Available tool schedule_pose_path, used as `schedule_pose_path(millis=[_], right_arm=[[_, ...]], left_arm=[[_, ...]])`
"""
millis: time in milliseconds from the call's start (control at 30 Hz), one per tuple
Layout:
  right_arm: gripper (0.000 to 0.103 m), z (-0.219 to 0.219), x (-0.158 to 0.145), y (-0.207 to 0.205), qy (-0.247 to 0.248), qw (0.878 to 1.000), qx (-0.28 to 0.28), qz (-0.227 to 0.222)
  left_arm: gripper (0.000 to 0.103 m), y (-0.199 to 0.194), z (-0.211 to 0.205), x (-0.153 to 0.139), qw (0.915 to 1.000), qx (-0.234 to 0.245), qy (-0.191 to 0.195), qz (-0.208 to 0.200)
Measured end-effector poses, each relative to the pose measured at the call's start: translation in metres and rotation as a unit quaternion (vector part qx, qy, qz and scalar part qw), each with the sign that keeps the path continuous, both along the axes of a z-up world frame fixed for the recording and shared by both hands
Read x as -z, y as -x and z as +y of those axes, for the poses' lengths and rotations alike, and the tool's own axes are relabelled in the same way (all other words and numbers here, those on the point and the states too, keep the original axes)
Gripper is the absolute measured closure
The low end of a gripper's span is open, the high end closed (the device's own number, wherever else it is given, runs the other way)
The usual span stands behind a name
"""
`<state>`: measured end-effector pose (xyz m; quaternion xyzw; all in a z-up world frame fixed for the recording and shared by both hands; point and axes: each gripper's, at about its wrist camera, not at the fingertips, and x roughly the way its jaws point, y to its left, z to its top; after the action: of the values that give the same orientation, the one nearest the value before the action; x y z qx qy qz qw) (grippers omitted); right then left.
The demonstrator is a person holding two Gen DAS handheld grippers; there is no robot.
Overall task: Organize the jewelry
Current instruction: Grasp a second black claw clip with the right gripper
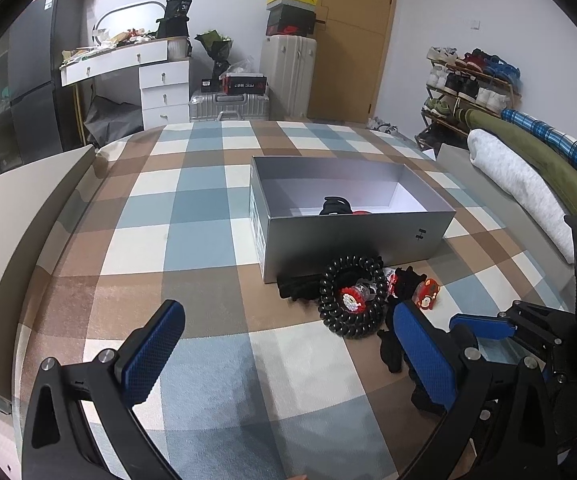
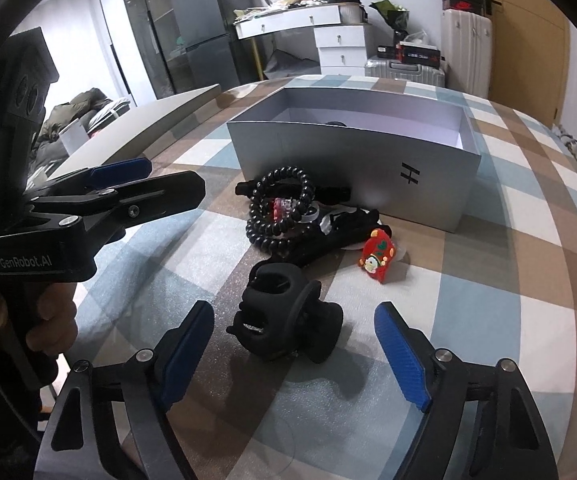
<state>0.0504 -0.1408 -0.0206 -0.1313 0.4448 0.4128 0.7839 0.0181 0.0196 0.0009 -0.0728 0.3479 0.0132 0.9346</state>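
Note:
A black claw hair clip (image 2: 284, 320) lies on the checked bedcover (image 2: 488, 300) between the fingers of my right gripper (image 2: 294, 352), which is open; neither pad touches the clip. Beyond it lie a black spiral coil (image 2: 264, 236) with a small red bead piece (image 2: 282, 206) inside it, other black clips, and a red ornament clip (image 2: 376, 256). Behind them stands an open silver-grey box (image 2: 328, 152) with black items (image 1: 334, 204) inside. My left gripper (image 1: 288, 356) hangs open over bare cover, left of the coil (image 1: 330, 292), with nothing between its fingers.
Rolled white, green and plaid blankets (image 1: 520, 188) line the bed's right side. A grey bed ledge (image 1: 28, 208) runs along the left. A hand (image 2: 48, 320) holds the left gripper's grip. Suitcases, a dresser and a shoe rack stand beyond the bed.

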Motion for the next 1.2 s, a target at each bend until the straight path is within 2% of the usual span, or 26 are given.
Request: schedule_pose_path(millis=[133,267,533,800,967,1200], right_arm=[[0.028,0.001,0.001,0.001,0.003,1.000,-0.002,0.003],[0.045,0.002,0.001,0.002,0.004,1.000,-0.009,0.002],[0.045,0.001,-0.008,0.008,-0.014,1.000,-0.021,-0.010],[0.045,-0.019,-0.023,-0.008,-0.059,0.998,0.027,-0.020],[0.045,-0.031,-0.026,-0.020,-0.083,0.994,0.064,-0.007],[0.045,-0.038,-0.026,-0.025,-0.086,0.993,0.079,0.002]], left_arm=[[0.001,-0.001,-0.002,0.001,1.0000,0.003,-0.001,0.002],[0.001,-0.001,-0.003,0.002,1.0000,0.005,-0.003,0.004],[0.001,-0.001,-0.003,0.002,1.0000,0.005,-0.002,0.007],[0.001,-0.002,-0.009,0.005,0.9997,0.017,-0.001,0.016],[0.001,-0.004,-0.015,0.011,0.9989,0.028,-0.004,0.036],[0.002,-0.009,-0.030,0.020,0.9951,0.069,0.002,0.072]])
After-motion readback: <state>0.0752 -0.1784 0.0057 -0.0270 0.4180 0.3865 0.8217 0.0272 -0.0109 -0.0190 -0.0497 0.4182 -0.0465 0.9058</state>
